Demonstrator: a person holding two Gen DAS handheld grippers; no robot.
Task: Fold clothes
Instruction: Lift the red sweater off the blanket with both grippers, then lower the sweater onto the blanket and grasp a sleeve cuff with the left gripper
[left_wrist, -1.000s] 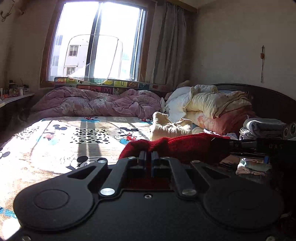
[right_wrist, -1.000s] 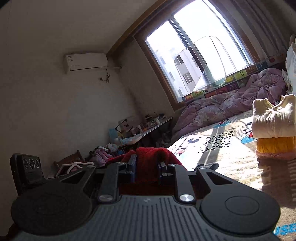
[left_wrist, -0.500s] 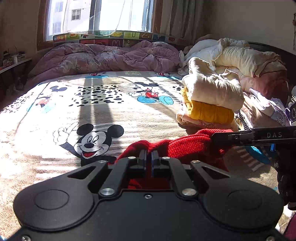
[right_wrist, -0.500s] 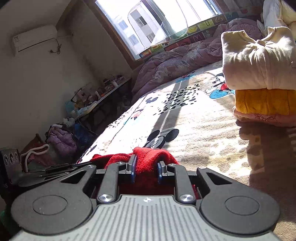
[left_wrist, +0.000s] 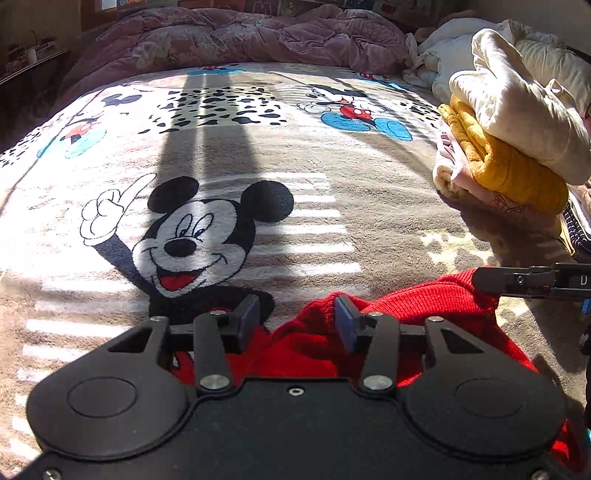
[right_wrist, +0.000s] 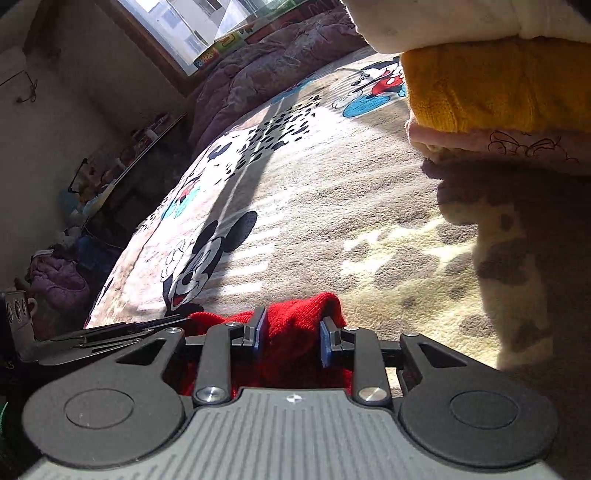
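Observation:
A red knit sweater (left_wrist: 413, 306) lies bunched low over the Mickey Mouse blanket (left_wrist: 332, 206) on the bed. My left gripper (left_wrist: 295, 323) is open, its jaws spread wide, with the sweater's edge lying loose between them. My right gripper (right_wrist: 291, 332) holds a fold of the same red sweater (right_wrist: 295, 328) between its jaws, which stand partly apart around the cloth. The right gripper also shows from the side in the left wrist view (left_wrist: 532, 282), at the sweater's right end.
A stack of folded clothes stands at the right: a cream garment (left_wrist: 517, 103) on a yellow knit (left_wrist: 502, 166) on a pink one (right_wrist: 498, 151). A rumpled purple quilt (left_wrist: 240, 37) lies along the far edge. A cluttered desk (right_wrist: 122, 162) stands left of the bed.
Both grippers came down from window height to just above the blanket with the sweater. My left gripper opened and let go of the cloth; the right jaws widened slightly.

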